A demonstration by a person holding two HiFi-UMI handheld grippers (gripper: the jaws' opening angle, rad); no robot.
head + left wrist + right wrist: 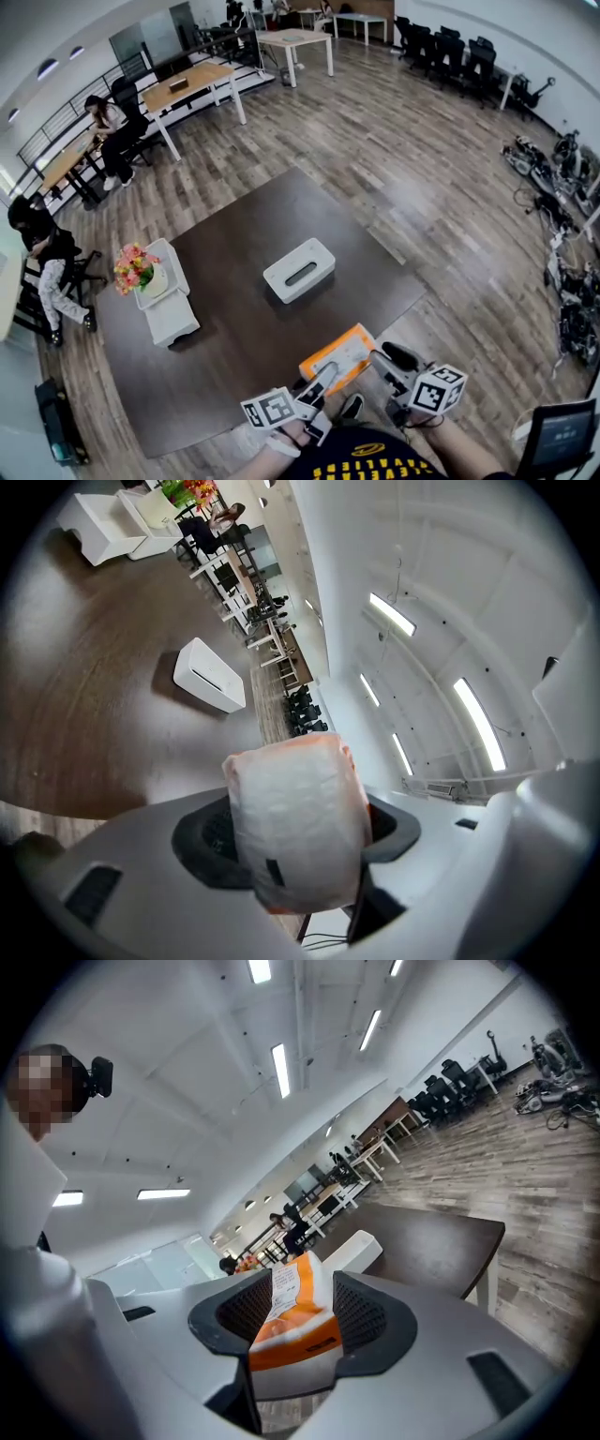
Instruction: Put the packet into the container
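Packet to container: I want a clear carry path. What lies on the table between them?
Nothing: in the head view only bare dark tabletop runs from the packet to the white container.

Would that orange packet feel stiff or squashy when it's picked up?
Probably squashy: the packet bulges round in the left claw. Likely light: it lies flat across to the right claw. Its plastic-looking wrap might slip.

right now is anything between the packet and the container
Nothing visible. The packet, gripped by the left gripper and right gripper, is at the near edge of the table; only bare top lies between it and the container. The flowers stand off to the left.
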